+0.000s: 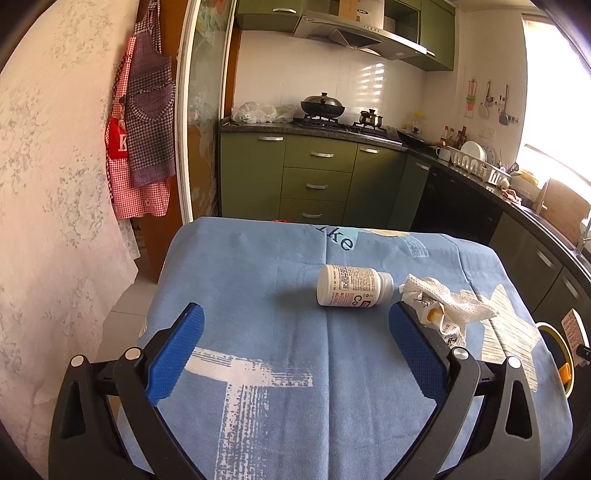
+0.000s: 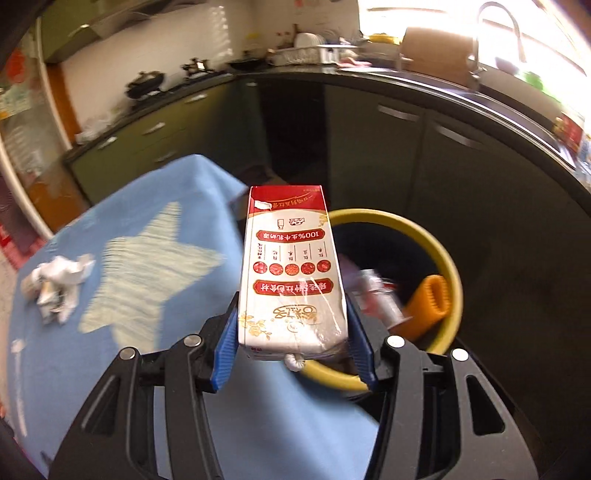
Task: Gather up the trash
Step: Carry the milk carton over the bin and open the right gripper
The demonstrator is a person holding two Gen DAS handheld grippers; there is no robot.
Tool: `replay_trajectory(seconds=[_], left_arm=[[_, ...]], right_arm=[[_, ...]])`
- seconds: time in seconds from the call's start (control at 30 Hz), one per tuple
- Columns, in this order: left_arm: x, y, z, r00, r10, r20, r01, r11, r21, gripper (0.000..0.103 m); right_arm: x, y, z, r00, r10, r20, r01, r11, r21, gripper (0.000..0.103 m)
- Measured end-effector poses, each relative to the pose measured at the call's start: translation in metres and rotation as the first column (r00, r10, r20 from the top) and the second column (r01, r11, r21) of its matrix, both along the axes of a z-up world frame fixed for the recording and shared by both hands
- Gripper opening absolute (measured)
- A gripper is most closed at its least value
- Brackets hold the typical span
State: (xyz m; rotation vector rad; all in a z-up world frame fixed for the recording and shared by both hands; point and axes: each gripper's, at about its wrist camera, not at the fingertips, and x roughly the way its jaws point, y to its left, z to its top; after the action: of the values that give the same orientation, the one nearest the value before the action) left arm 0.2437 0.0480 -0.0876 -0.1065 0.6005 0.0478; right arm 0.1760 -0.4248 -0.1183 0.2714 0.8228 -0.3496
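Note:
My right gripper [image 2: 293, 325] is shut on a red and white milk carton [image 2: 290, 273], held over the table's right edge beside a yellow-rimmed trash bin [image 2: 448, 273]. The bin holds an orange item [image 2: 430, 301] and other scraps. My left gripper [image 1: 295, 332] stands open above the blue tablecloth [image 1: 258, 295] with nothing between its blue pads. Ahead of it a white pill bottle [image 1: 352, 290] lies on its side. A crumpled white tissue with wrappers [image 1: 443, 304] lies just past the right fingertip; in the right wrist view the same crumpled tissue [image 2: 57, 286] lies far left.
Green kitchen cabinets [image 1: 317, 177] and a dark counter with a wok [image 1: 322, 104] stand behind the table. Aprons [image 1: 142, 125] hang on the left wall. The bin's rim [image 1: 554, 354] peeks past the table's right side. A sink tap [image 2: 495, 26] is at the window.

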Motion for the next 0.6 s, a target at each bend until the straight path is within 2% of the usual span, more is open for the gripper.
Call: replay_trajectory(seconds=[0.17,0.2,0.37,0.6], left_arm=[[0.002,0.0,-0.003,1.0,-0.003,-0.009,0.003,1.0,0.004,0.098],[0.002,0.0,-0.003,1.0,-0.004,-0.009,0.004,1.0,0.004,0.098],[0.003,-0.003,-0.003,1.0,-0.018,-0.013,0.018,1.0,0.011,0.098],[0.004,-0.016,-0.008,0.997,-0.065,-0.031,0.066,0.997,0.032,0.098]], right_arm=[[0.02,-0.03,-0.031,0.996,-0.037,-0.08,0.034,0.999,-0.029,0.051],[0.024,-0.036,-0.037,0.994,-0.051,-0.1,0.048,0.998,-0.027,0.055],[0.007,-0.05,-0.038,0.992,-0.117,-0.047,0.119,0.993,0.025,0.061],[-0.017,-0.044,-0.034,0.993,-0.118,-0.017,0.119,0.991,0.058,0.063]])
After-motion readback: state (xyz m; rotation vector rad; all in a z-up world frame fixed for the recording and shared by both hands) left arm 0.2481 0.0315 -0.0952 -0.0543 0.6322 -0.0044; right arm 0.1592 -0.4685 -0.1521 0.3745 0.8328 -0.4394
